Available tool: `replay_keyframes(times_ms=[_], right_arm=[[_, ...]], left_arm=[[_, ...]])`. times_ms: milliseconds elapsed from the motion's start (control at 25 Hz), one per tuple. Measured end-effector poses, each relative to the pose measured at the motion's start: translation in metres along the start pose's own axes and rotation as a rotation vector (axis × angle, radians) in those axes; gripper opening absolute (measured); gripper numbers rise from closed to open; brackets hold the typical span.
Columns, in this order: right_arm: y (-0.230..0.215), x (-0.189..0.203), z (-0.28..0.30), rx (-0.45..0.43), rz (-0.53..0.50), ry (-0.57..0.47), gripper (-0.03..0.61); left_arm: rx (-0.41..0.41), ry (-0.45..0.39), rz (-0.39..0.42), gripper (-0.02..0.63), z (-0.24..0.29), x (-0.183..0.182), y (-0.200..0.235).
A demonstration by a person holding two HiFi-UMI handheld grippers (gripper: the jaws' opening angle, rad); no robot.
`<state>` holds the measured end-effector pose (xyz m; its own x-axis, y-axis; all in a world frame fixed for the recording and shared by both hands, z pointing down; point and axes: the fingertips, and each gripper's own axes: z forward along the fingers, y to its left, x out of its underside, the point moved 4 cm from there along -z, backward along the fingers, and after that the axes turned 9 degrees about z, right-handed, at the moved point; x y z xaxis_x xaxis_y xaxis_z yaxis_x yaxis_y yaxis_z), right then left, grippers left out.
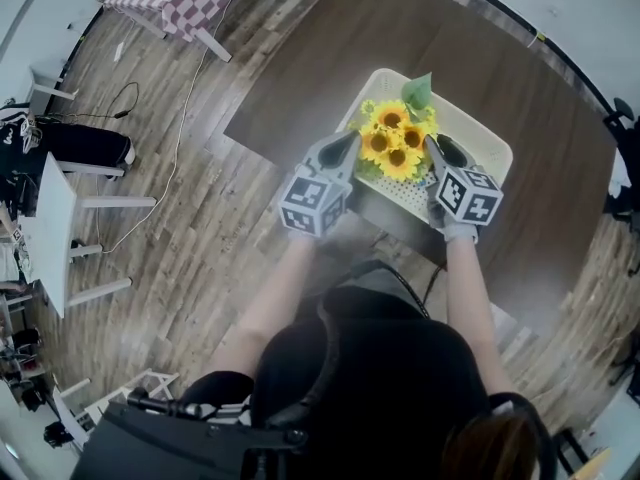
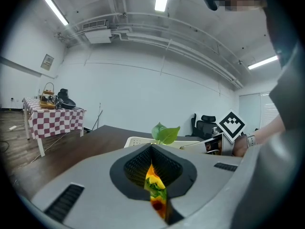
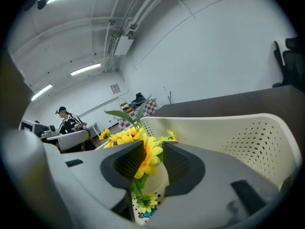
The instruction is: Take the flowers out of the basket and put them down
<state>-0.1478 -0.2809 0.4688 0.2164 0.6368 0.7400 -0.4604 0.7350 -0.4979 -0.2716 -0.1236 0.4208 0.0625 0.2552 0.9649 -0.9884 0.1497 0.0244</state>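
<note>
Head view: the flowers (image 1: 396, 140) sit in the white basket (image 1: 480, 133) on the dark table (image 1: 330, 58), at twelve o'clock from the person. The left gripper (image 1: 352, 140) is at the bunch's nine o'clock and the right gripper (image 1: 432, 150) at its three o'clock. Left gripper view: its jaws are pressed together, with a sliver of the flowers showing in the slit. Right gripper view: its jaws stand spread with the flowers between them, neither pad pressing, and the basket wall at three o'clock.

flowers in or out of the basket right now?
In. The sunflowers sit inside the white basket, its walls around them.
</note>
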Motion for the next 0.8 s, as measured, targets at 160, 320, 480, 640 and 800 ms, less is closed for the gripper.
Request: replay_keyframes(times_ms=[160, 320, 480, 640, 800], right_arm=[[-0.001, 0.006, 0.005, -0.049, 0.044, 0.044, 0.13], [-0.001, 0.011, 0.011, -0.088, 0.097, 0.078, 0.13], [-0.001, 0.009, 0.013, -0.125, 0.153, 0.086, 0.09], [0.0, 0.007, 0.015, -0.153, 0.162, 0.094, 0.035], [-0.002, 0.005, 0.015, -0.138, 0.174, 0.062, 0.011]], left_arm=[[-0.008, 0.004, -0.016, 0.005, 0.0, 0.001, 0.002], [-0.013, 0.016, -0.018, 0.005, 0.0, 0.005, 0.002], [-0.023, 0.025, -0.025, 0.005, -0.002, 0.009, 0.002], [-0.016, 0.03, -0.022, 0.005, 0.001, 0.007, 0.002], [0.009, 0.056, -0.023, 0.032, 0.002, 0.009, 0.001]])
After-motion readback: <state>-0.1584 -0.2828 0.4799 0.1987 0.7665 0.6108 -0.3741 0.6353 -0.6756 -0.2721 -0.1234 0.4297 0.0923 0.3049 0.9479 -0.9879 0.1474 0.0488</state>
